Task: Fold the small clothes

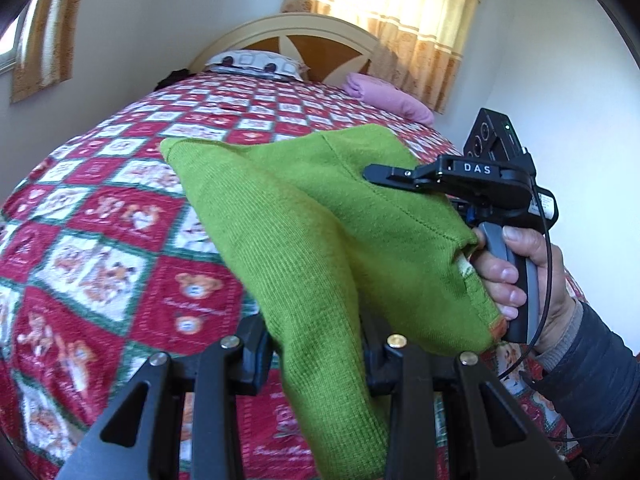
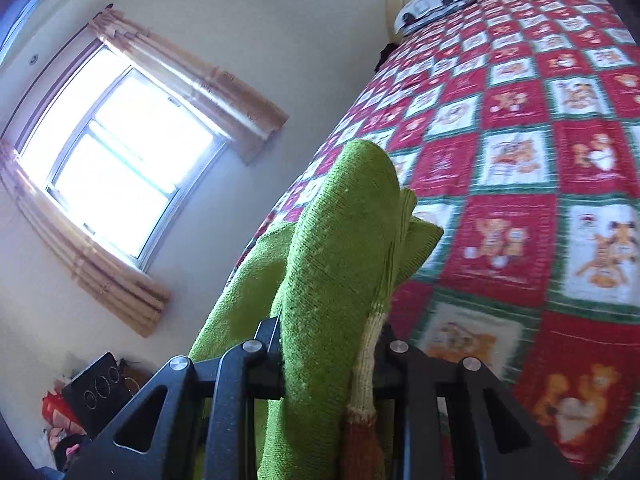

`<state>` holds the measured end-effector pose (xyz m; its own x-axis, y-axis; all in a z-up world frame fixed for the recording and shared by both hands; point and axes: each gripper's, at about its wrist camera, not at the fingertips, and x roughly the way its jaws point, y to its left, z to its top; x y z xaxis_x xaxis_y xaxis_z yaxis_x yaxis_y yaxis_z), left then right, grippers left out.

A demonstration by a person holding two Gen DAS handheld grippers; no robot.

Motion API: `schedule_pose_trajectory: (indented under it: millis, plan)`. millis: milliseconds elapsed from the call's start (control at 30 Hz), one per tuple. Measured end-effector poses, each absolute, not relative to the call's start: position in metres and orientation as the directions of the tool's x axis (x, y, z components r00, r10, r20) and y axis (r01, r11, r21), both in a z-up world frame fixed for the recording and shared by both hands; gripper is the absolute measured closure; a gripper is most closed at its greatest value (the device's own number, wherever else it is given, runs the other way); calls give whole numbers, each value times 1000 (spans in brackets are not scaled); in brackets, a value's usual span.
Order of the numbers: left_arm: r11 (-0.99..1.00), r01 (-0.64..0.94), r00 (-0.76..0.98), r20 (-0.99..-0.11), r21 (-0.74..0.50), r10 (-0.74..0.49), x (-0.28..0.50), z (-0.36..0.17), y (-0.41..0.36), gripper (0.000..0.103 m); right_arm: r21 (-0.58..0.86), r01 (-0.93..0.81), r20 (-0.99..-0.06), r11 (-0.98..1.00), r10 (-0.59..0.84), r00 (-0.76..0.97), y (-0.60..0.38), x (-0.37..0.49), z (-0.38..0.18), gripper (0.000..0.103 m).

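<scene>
The green knit garment (image 1: 320, 220) is held clear of the patterned bedspread (image 1: 100, 208), pinched between the jaws of the left gripper (image 1: 316, 344) at 6 o'clock and the right gripper (image 1: 376, 174) at 3 o'clock. In the right wrist view, thick fabric (image 2: 340, 260) is clamped. Should either pinch slip, one edge would be dropped and the fold skewed; bunched layers could be creased on the bedspread.

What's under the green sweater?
Under the green sweater is the bed's red teddy-bear quilt. Both grippers hold the sweater up, so it hides the patch of quilt behind it.
</scene>
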<state>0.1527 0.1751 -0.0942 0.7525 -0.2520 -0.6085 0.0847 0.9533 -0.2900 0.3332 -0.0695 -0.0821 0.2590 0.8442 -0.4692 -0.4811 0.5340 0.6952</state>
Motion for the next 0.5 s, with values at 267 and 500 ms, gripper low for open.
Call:
schedule_pose_trajectory:
  millis: [267, 500]
  plan:
    - [964, 28, 772, -607, -263, -189, 143, -97, 201, 68, 683, -531, -483, 503, 855, 189, -16, 337, -78, 76]
    - [964, -39, 768, -625, -264, -140, 141, -113, 227, 68, 670, -551, -520, 498, 844, 131, 30, 346, -88, 76]
